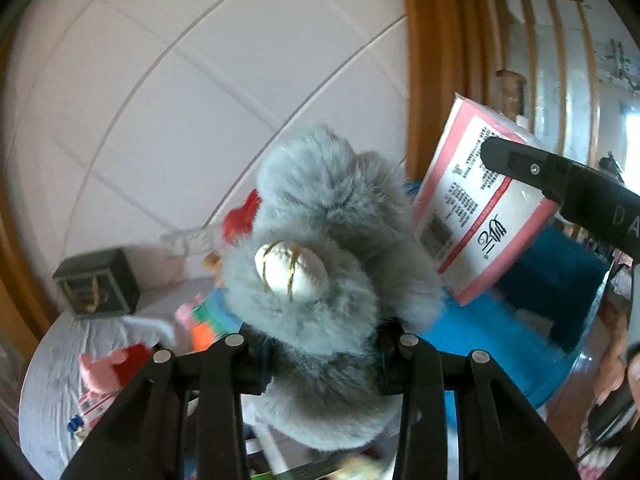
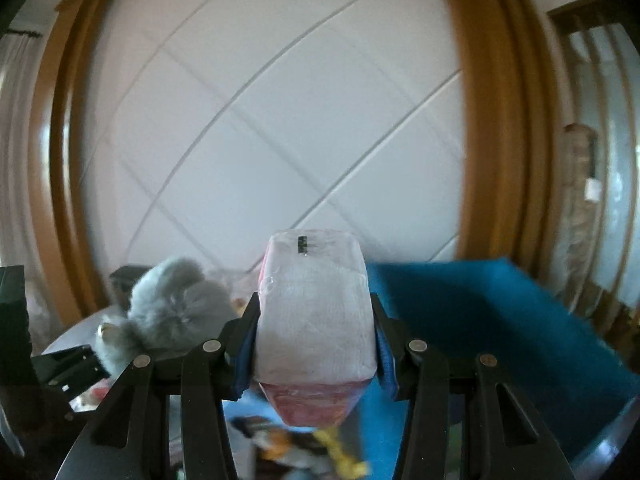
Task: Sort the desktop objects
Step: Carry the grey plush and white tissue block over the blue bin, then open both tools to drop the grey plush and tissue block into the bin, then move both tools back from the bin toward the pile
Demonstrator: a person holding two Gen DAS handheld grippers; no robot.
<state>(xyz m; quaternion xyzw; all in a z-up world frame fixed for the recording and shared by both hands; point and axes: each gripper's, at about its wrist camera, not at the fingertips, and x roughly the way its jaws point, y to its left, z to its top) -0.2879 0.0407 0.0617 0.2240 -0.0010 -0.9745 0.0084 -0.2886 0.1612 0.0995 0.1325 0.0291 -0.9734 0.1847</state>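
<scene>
A home room, padded white wall panel [image 2: 280, 120], wooden trim [image 2: 504, 120], toy-strewn table [image 1: 52, 400], blue bin [image 2: 500, 320]

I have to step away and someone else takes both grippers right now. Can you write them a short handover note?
Left gripper: shut on a grey furry plush toy, held up in the air.
Right gripper: shut on a pink-edged tissue pack, also lifted, to the right of the plush.
Blue bin: lower right, open and near the right gripper.
Round table: a dark green box and small colourful toys remain on it.
Done: both items picked up.
Left: set each one down in its place, probably the bin for one or both, then sort the things on the table.
</scene>
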